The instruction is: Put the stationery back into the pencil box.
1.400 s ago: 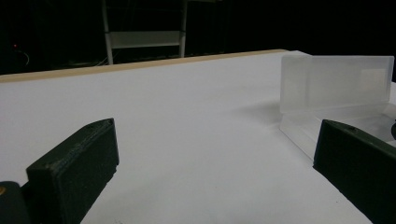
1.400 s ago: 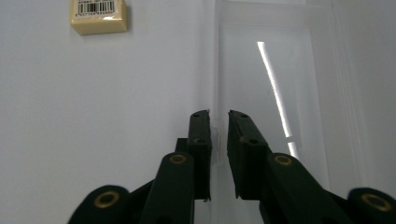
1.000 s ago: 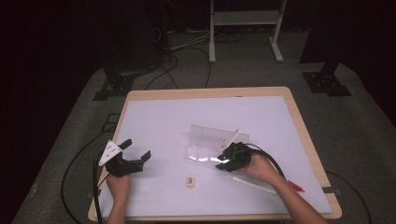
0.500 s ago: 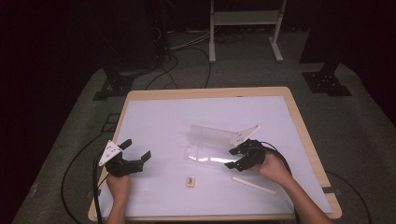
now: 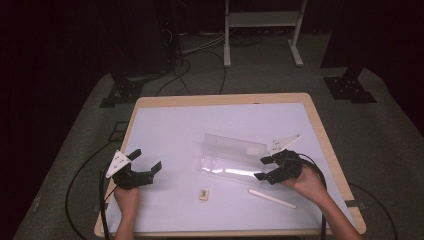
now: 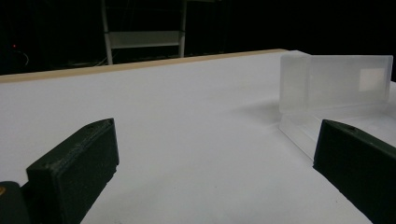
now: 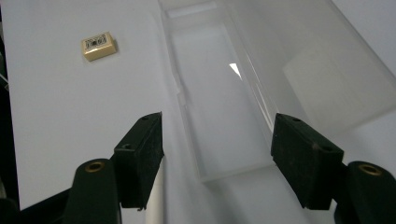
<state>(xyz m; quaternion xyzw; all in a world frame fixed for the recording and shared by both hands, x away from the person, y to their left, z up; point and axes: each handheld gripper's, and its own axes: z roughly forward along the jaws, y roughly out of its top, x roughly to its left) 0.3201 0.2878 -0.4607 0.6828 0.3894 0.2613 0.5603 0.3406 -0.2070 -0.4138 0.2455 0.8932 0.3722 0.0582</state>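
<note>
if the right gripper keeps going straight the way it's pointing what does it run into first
Most likely the clear plastic case. The right gripper, jaws open with nothing between them, aims along the case's open tray, whose near end lies just ahead of the jaw tips. Whether they would clear its low rim is hard to judge.

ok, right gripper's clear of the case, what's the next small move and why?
Probably swing the right gripper to the white stick and close on it. Its fingers stand open with nothing held, the clear case lies open, and the stick and small eraser are outside it.
</note>
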